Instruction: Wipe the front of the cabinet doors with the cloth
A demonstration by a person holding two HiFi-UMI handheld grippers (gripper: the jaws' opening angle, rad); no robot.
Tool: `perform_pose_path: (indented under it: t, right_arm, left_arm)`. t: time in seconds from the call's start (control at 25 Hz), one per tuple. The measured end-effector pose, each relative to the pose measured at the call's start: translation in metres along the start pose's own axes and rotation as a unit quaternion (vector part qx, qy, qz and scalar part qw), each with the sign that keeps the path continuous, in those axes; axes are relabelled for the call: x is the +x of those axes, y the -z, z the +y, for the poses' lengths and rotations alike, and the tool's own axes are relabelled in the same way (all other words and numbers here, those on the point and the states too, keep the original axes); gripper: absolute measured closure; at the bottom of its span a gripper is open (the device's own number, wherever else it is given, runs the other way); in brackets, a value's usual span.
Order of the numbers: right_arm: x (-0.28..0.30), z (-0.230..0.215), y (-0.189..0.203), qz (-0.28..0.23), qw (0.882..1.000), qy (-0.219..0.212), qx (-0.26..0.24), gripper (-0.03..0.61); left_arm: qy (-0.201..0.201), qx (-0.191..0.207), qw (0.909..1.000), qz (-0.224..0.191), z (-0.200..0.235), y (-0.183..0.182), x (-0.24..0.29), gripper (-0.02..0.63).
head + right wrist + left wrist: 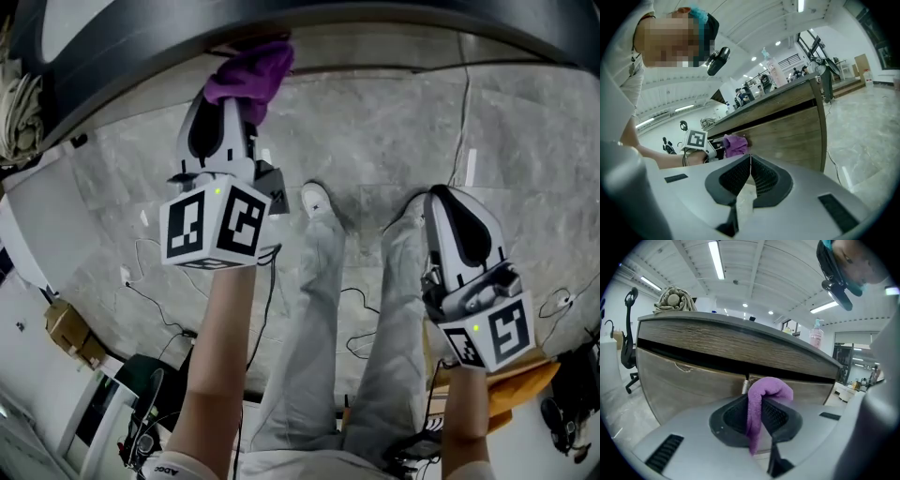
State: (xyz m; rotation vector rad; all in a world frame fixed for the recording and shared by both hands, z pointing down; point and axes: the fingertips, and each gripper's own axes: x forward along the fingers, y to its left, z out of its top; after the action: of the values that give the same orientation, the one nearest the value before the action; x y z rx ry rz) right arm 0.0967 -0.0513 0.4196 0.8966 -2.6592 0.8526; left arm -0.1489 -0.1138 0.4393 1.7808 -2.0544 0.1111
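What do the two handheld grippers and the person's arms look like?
The left gripper and the right gripper match: a rounded white shell with a black top panel, and dark ribbed pads on the jaws. Each carries a cube with black-and-white square markers and a small green light. The forearms are bare; no sleeves show there.

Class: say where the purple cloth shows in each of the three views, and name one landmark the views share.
Head view: purple cloth at the top, left of centre, at the tip of the left gripper.
Left gripper view: centre, pinched between the jaws, in front of the cabinet.
Right gripper view: left of centre, against the cabinet front.
Shared landmark: the wooden cabinet.
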Motion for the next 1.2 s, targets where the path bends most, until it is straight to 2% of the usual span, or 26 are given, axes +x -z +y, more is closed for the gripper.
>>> perform_pose_path:
  t: [0.24, 0.48, 0.68, 0.92, 1.2]
  right_arm:
    - [-0.042, -0.05, 0.002, 0.013, 1.0, -0.008, -0.001, 0.551]
    - [-0.076, -0.1, 0.001, 0.021, 1.0, -0.014, -0.001, 0.551]
    - [-0.093, -0.141, 0.003, 0.012, 1.0, 0.012, 0.015, 0.551]
    - [-0.114, -0.194, -0.002, -0.01, 0.998, 0.055, 0.04, 0.551]
    - [-0.115, -0.195, 0.01, -0.007, 0.996, 0.077, 0.038, 0.551]
  left_arm:
    - [0.02, -0.012, 0.9994, 0.025, -0.09, 0.042, 0.004, 0.561]
    - [0.072, -0.012, 0.9962, 0.046, -0.2, 0.071, 0.037, 0.561]
    - [0.107, 0.006, 0.9925, 0.06, -0.259, 0.091, 0.068, 0.561]
    - [0.1, -0.017, 0.9913, 0.083, -0.288, 0.116, 0.101, 0.561]
    - [0.095, -0.009, 0.9913, 0.091, -0.26, 0.116, 0.109, 0.561]
